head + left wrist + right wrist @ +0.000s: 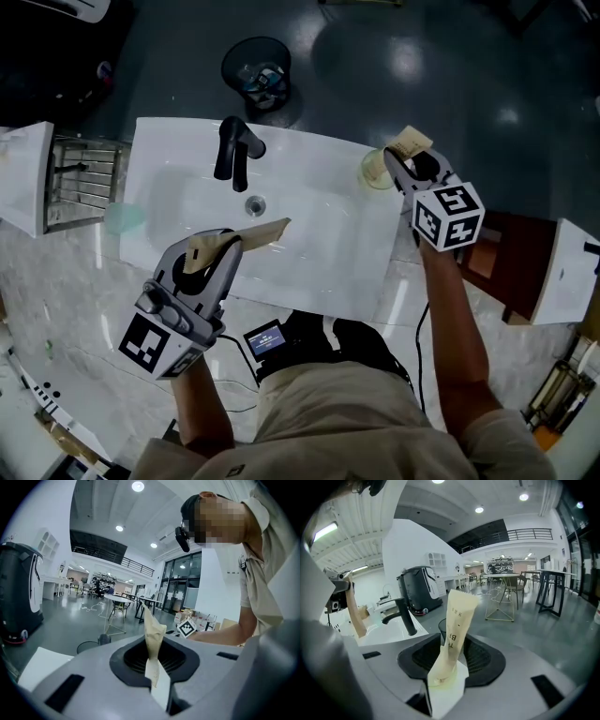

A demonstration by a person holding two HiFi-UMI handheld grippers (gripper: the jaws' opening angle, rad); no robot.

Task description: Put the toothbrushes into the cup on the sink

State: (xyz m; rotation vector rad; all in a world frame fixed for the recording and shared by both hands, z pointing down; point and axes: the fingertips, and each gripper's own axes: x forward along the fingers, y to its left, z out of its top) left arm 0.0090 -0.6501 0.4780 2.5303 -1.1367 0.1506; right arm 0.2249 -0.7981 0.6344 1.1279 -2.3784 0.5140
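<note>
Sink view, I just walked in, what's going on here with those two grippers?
A person stands at a white sink with a gripper in each hand. The left gripper is shut on a paper-wrapped toothbrush, held over the basin. The right gripper is shut on a second wrapped toothbrush, close to the cup at the sink's back right corner. Neither toothbrush is in the cup yet.
</note>
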